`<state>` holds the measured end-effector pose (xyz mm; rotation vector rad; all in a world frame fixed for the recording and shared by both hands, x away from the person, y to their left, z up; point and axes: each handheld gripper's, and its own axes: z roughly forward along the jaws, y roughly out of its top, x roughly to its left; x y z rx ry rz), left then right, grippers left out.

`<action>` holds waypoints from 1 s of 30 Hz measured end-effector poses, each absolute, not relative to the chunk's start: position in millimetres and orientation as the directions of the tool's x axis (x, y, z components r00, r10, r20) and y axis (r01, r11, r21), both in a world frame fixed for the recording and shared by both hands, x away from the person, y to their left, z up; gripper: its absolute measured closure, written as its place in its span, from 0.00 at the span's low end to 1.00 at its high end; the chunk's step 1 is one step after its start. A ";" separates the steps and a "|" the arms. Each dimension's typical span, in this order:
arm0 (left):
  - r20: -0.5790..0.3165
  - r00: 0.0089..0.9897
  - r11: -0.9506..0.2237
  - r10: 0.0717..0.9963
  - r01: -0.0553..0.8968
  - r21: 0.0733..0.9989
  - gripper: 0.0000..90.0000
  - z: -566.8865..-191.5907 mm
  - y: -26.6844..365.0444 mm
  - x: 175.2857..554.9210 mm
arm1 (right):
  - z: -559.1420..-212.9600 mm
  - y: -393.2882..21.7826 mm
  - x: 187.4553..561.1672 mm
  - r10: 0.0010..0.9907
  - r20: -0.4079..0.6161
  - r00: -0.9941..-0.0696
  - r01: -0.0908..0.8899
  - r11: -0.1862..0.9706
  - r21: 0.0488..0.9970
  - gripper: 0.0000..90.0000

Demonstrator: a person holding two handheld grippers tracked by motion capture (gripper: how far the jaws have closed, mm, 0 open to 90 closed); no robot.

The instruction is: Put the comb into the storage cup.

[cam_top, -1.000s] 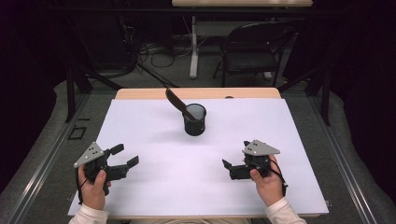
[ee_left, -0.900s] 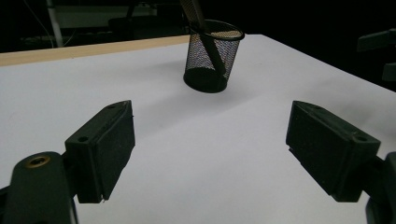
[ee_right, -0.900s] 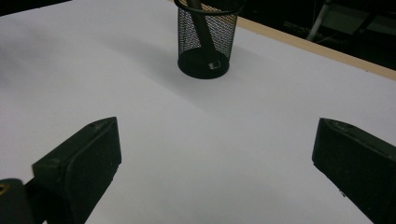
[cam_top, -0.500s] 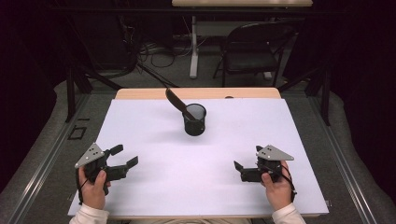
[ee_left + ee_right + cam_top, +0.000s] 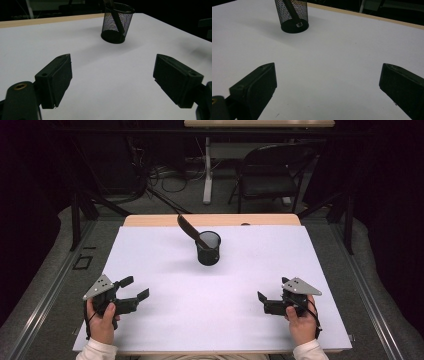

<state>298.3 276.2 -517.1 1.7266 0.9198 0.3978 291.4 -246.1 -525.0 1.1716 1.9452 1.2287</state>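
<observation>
A black mesh cup point(image 5: 208, 249) stands upright on the white table top point(image 5: 250, 265), a little beyond its middle. A dark flat utensil point(image 5: 187, 227) leans out of the cup toward the far left. My left gripper point(image 5: 136, 287) hovers near the front left, open, with nothing between its jaws. My right gripper point(image 5: 273, 289) sits near the front right, also open and empty. In the left gripper view the cup point(image 5: 117, 23) is ahead of the left gripper point(image 5: 115, 80). In the right gripper view the cup point(image 5: 293, 15) stands far left of the right gripper point(image 5: 328, 87).
A wooden strip point(image 5: 215, 219) edges the table's far side. Beyond it stand a folding chair point(image 5: 272, 175) and a table leg point(image 5: 207, 170), with cables on the floor. Metal rails run along both sides of the table.
My right gripper has moved to the right and closer to the table's near edge. The left gripper and the cup have stayed where they were.
</observation>
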 end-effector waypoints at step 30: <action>-0.186 0.633 -0.114 0.752 0.402 0.909 0.18 -525.6 278.4 303.2 | -540.3 -259.6 300.9 0.904 0.055 -0.423 0.439 0.152 0.885 0.01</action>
